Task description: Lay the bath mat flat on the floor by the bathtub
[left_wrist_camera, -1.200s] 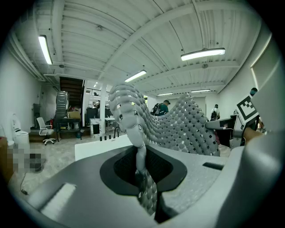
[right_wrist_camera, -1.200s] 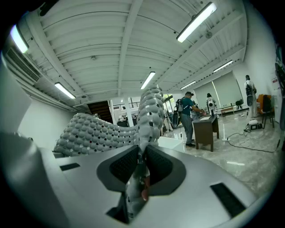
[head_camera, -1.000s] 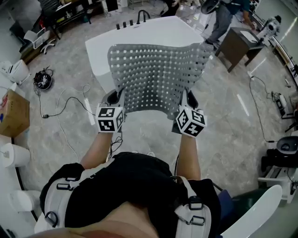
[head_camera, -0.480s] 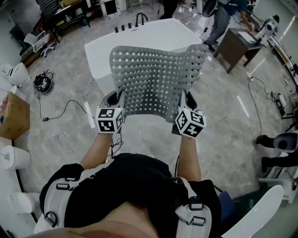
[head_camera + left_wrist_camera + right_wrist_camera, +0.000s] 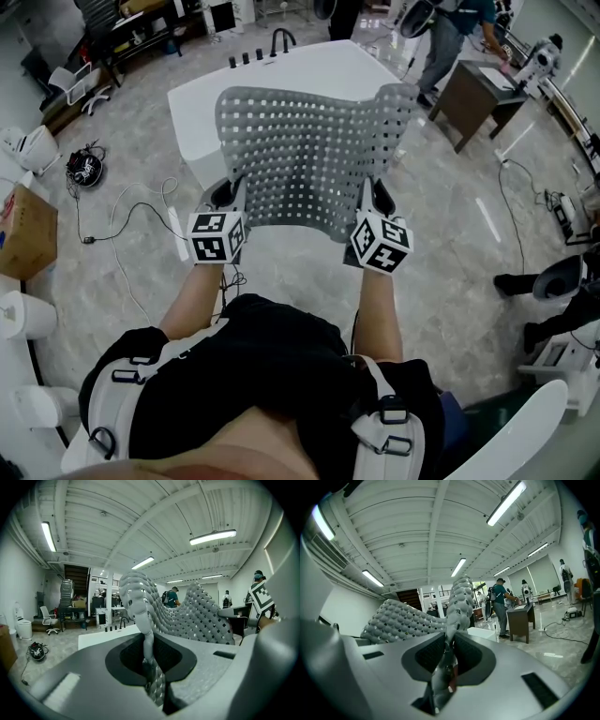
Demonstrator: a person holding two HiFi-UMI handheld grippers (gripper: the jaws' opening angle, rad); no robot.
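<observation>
A grey perforated bath mat (image 5: 314, 155) hangs spread in the air between both grippers, its far edge curling up over the white bathtub (image 5: 202, 108). My left gripper (image 5: 232, 199) is shut on the mat's near left corner. My right gripper (image 5: 372, 197) is shut on the near right corner. In the left gripper view the bath mat (image 5: 187, 616) rises from between the jaws, its edge pinched there. The right gripper view shows the bath mat (image 5: 405, 618) clamped the same way.
The bathtub carries black taps (image 5: 281, 39) at its far end. A cable (image 5: 141, 220) and a black device (image 5: 86, 165) lie on the marble floor at left, near a cardboard box (image 5: 21, 234). A dark desk (image 5: 473, 84) and people stand at back right.
The mat and both grippers have shifted slightly toward the bathtub and to the left. Both grips are unchanged. A person's feet have come into view at the right edge.
</observation>
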